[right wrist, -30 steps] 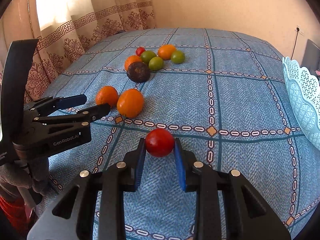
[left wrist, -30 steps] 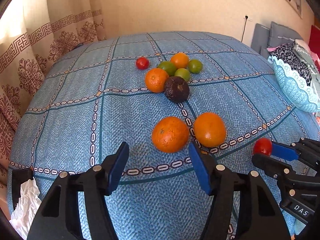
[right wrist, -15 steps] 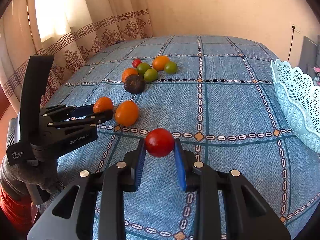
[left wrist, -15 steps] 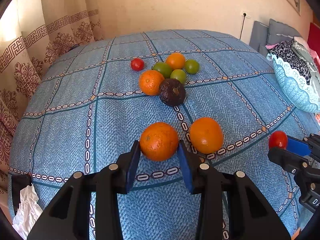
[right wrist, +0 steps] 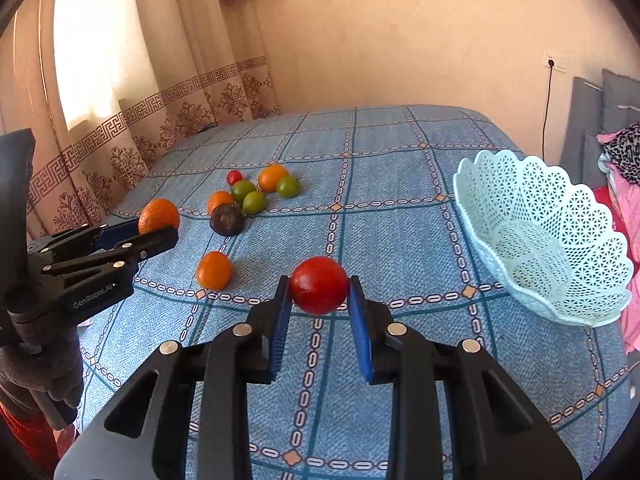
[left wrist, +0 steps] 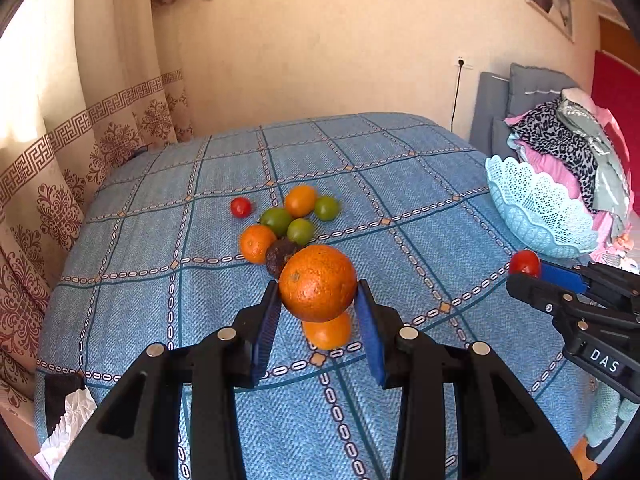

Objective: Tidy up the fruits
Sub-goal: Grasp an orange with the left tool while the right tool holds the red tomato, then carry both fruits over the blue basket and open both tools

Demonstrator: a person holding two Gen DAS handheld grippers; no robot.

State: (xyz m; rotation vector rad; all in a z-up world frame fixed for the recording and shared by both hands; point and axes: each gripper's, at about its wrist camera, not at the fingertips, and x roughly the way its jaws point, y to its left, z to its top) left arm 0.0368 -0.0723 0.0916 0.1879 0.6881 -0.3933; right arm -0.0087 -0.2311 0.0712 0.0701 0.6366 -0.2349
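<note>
- Your left gripper (left wrist: 318, 306) has its jaws clenched on an orange (left wrist: 317, 282), lifted above the bed (left wrist: 120, 320).
- Your right gripper (right wrist: 319, 302) grasps a red fruit (right wrist: 319, 285), perhaps a tomato, near the basket (right wrist: 576, 300) at the bed's right edge.

Jaws closed on orange (left wrist: 317, 282), lifting it.
</note>
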